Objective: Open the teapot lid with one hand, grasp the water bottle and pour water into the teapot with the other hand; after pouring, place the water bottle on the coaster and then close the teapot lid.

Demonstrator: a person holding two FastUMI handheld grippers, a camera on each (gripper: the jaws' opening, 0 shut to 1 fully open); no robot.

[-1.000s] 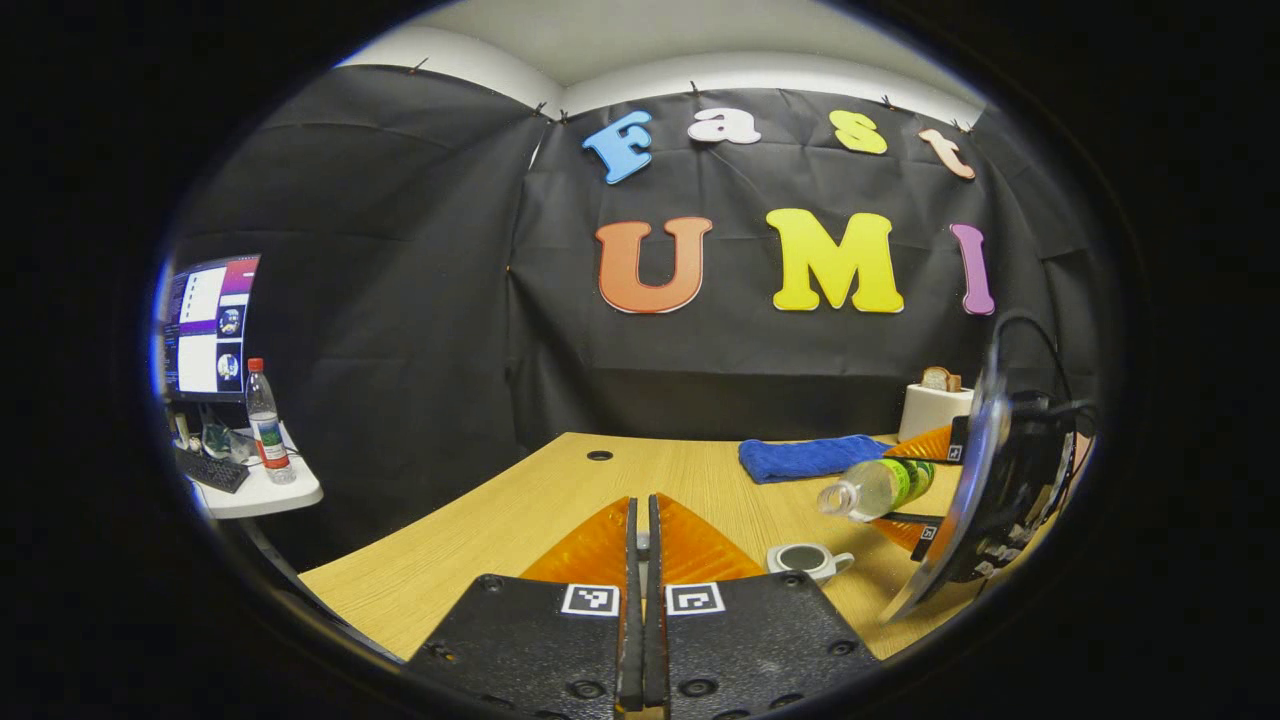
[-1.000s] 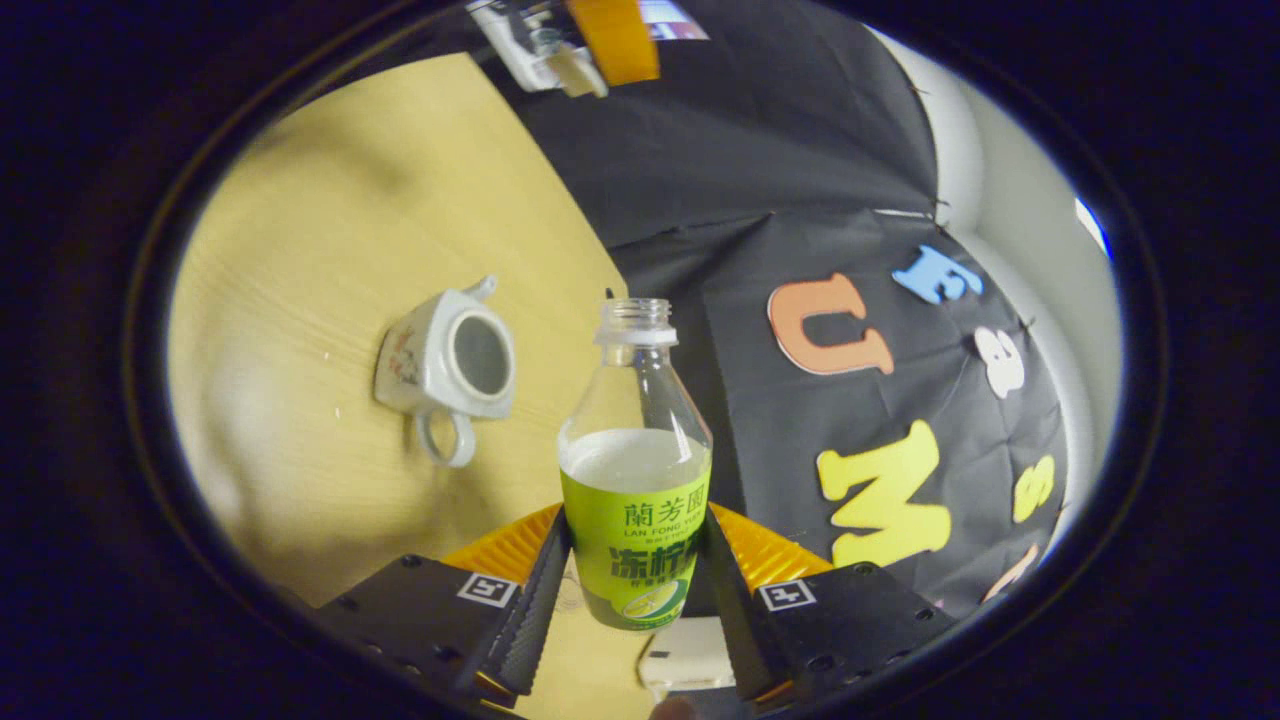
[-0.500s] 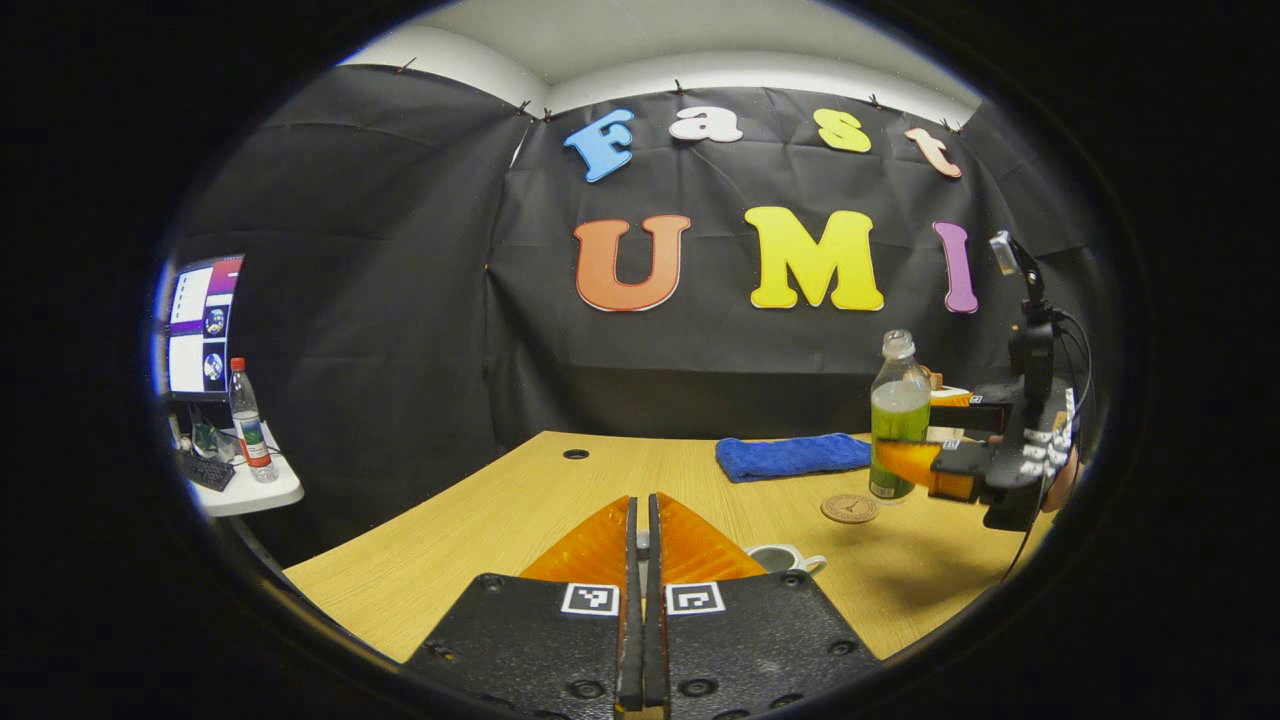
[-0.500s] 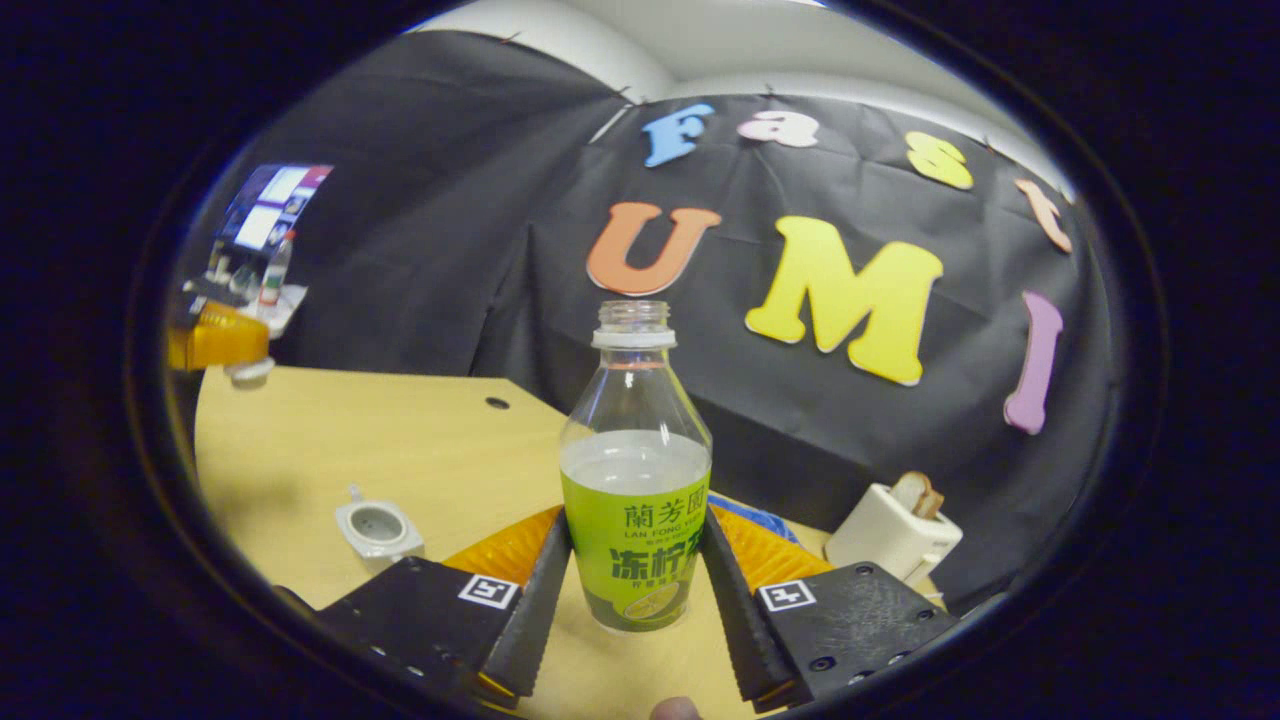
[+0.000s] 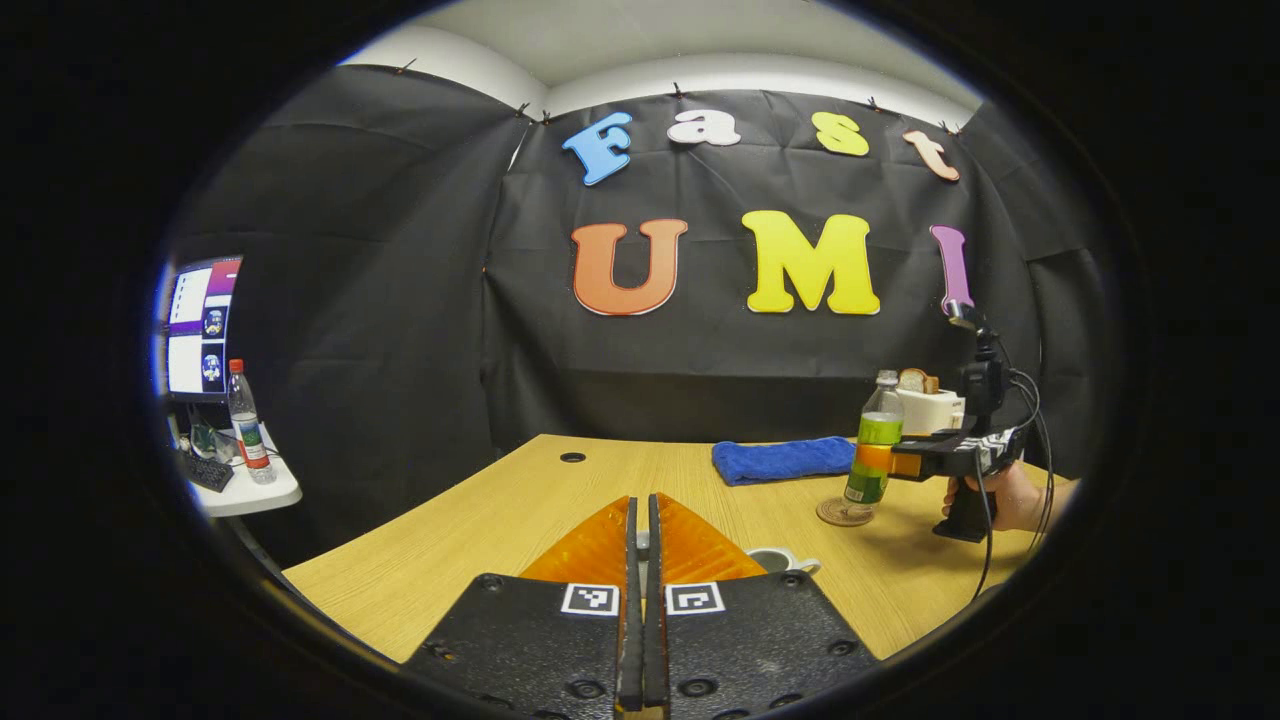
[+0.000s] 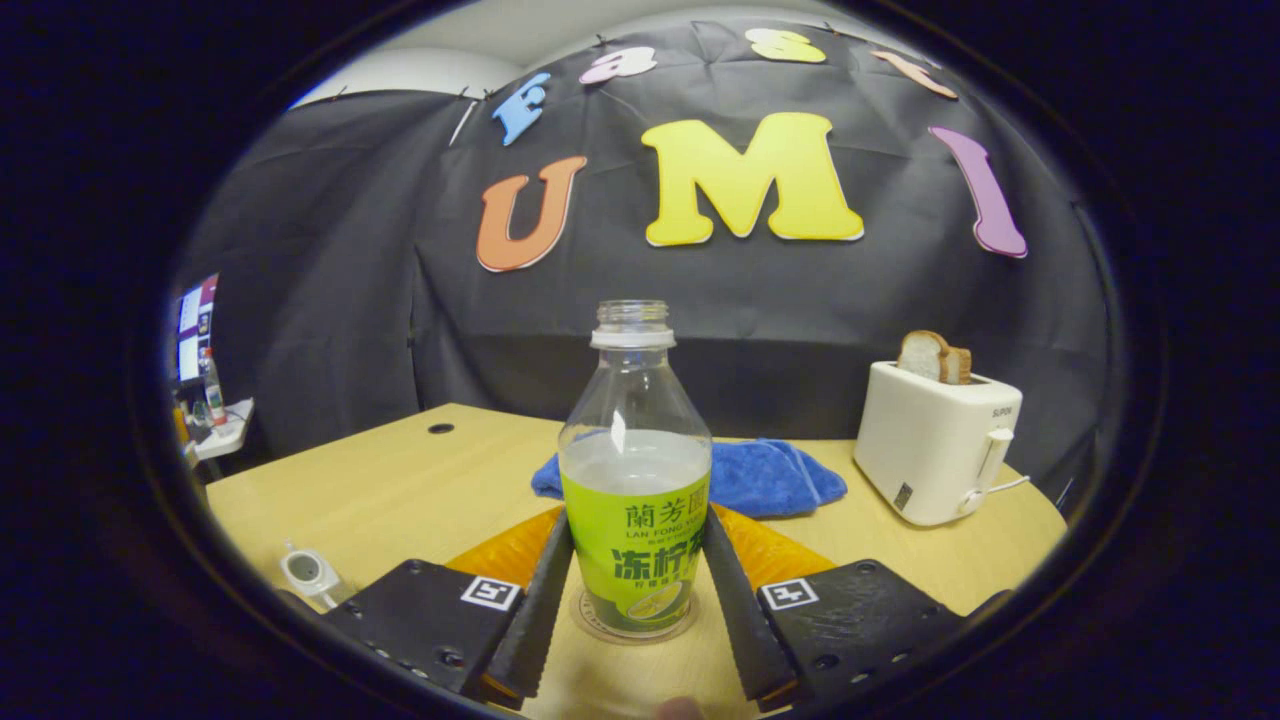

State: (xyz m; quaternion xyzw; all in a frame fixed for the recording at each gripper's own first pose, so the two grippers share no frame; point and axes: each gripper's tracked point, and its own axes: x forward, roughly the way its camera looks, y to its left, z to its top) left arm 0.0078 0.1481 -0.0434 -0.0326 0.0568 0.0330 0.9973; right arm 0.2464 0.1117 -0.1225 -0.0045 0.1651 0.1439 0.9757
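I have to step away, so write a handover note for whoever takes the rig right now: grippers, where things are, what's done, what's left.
Right gripper: shut on the water bottle, which stands upright on the coaster; not yet released.
Left gripper: fingers together, raised above the table; whether it holds the lid cannot be told.
Teapot: on the table, lid off.
Done: bottle brought to the coaster.
Left: let go of the bottle, close the teapot lid.

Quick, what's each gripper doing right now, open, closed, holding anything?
Left gripper: closed; whether it holds anything cannot be told.
Right gripper: closed on the water bottle, which stands on the coaster.
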